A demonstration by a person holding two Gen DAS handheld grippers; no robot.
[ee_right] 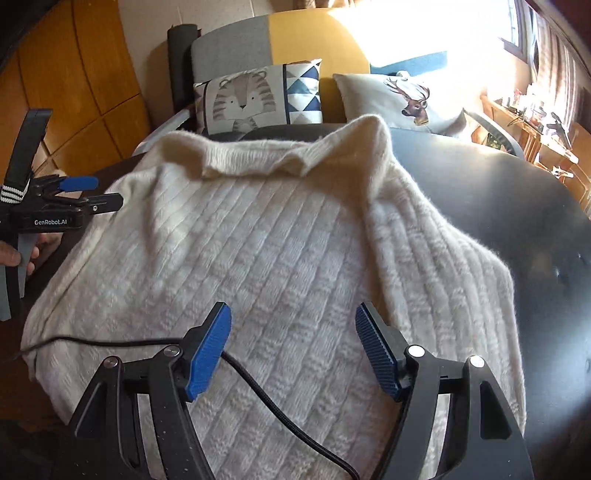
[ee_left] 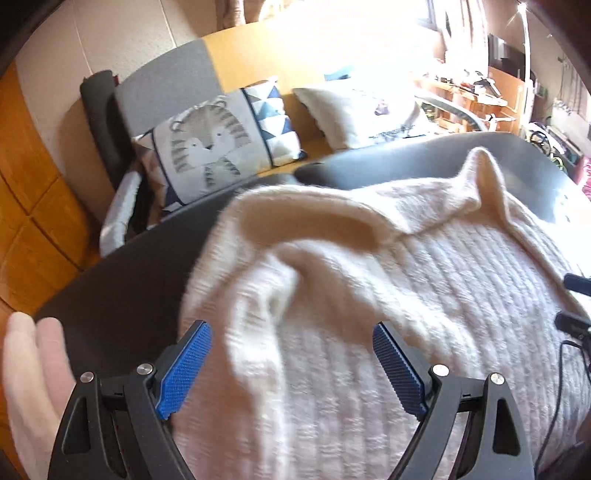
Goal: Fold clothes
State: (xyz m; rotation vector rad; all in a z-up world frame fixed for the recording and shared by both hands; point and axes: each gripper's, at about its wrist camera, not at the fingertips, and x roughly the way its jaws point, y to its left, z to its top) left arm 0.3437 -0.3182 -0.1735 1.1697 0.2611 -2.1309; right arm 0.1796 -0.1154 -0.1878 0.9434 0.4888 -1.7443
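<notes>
now both claws released, left claw (ee_left: 291, 369), right claw (ee_right: 293, 354), cream sweater (ee_right: 258, 240) just beneath

Wall: wood panels (ee_right: 85, 74) at left | Seat: grey and yellow sofa back (ee_right: 273, 40), tiger cushion (ee_right: 243, 99), deer cushion (ee_right: 402, 99) | Table: dark top (ee_right: 517, 206) | Light: strong sun from the window (ee_right: 517, 33) at right | Right side: cluttered wooden shelf (ee_right: 517, 114)

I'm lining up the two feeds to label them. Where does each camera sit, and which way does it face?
Left wrist: on the left gripper, open over the cream sweater, facing the tiger cushion; a bare hand shows.
Right wrist: on the right gripper, open over the sweater, facing the same way; the left gripper sits at the left edge.
Shared: sweater, black table, cushion.
</notes>
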